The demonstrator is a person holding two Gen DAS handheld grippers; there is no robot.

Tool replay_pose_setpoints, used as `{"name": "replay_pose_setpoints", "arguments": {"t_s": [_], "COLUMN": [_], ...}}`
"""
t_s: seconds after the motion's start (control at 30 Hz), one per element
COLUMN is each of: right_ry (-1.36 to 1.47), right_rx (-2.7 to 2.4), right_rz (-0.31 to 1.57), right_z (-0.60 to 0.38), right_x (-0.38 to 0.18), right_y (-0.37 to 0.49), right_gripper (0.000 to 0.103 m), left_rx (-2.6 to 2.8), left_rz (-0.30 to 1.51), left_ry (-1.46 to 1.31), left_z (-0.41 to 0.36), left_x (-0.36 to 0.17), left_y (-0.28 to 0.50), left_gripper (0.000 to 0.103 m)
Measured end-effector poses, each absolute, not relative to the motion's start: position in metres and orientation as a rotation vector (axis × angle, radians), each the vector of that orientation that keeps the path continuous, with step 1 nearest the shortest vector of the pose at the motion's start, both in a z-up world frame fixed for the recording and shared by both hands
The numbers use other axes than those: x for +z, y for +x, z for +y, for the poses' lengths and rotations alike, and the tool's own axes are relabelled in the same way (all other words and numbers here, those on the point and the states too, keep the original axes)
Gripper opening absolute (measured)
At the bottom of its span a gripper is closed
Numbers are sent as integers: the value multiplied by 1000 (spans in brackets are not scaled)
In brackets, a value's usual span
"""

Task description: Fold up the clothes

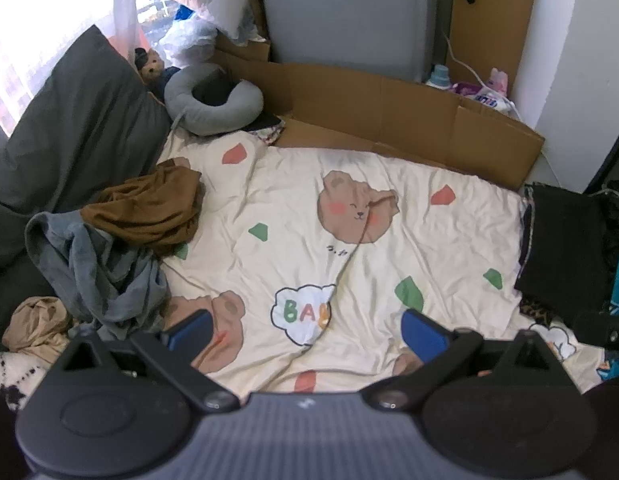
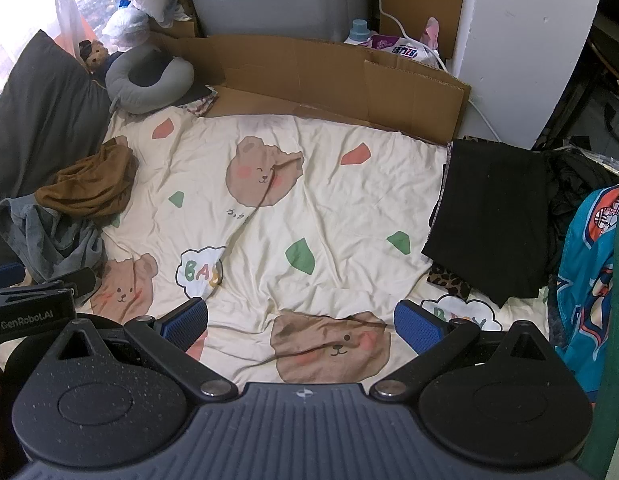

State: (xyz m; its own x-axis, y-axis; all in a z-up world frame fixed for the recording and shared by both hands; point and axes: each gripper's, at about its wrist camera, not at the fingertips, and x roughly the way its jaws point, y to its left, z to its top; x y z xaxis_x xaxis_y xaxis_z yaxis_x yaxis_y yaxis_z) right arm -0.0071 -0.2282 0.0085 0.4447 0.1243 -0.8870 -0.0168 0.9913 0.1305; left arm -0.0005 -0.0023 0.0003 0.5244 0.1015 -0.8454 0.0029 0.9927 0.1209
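Two grippers are ours: the left gripper and the right gripper. Both have their blue fingers spread wide with nothing between them, up above the cream bear blanket.

We count three loose clothes in a heap on the left side of the blanket: one brown garment, one grey garment just in front of it, and one tan garment partly tucked under the grey one. One flat black folded garment lies at the right edge, and something with leopard spots peeks out from under it.

We cannot make out the dark pile farther right. One grey ring pillow and brown cardboard sit at the back, below a grey wall.
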Motion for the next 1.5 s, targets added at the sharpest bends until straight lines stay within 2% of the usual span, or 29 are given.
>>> {"name": "replay_pose_setpoints", "arguments": {"t_s": [0.27, 1.5], "right_ry": [102, 106], "right_rx": [79, 75], "right_rz": [1111, 1108], "right_z": [-228, -232], "right_x": [9, 5], "right_y": [-8, -9], "right_gripper": [102, 102], "left_rx": [52, 48], "left_rz": [1012, 1026], "left_ry": [114, 78], "left_z": [-24, -14], "left_x": [3, -1], "left_y": [-5, -4], "left_gripper": [101, 101]}}
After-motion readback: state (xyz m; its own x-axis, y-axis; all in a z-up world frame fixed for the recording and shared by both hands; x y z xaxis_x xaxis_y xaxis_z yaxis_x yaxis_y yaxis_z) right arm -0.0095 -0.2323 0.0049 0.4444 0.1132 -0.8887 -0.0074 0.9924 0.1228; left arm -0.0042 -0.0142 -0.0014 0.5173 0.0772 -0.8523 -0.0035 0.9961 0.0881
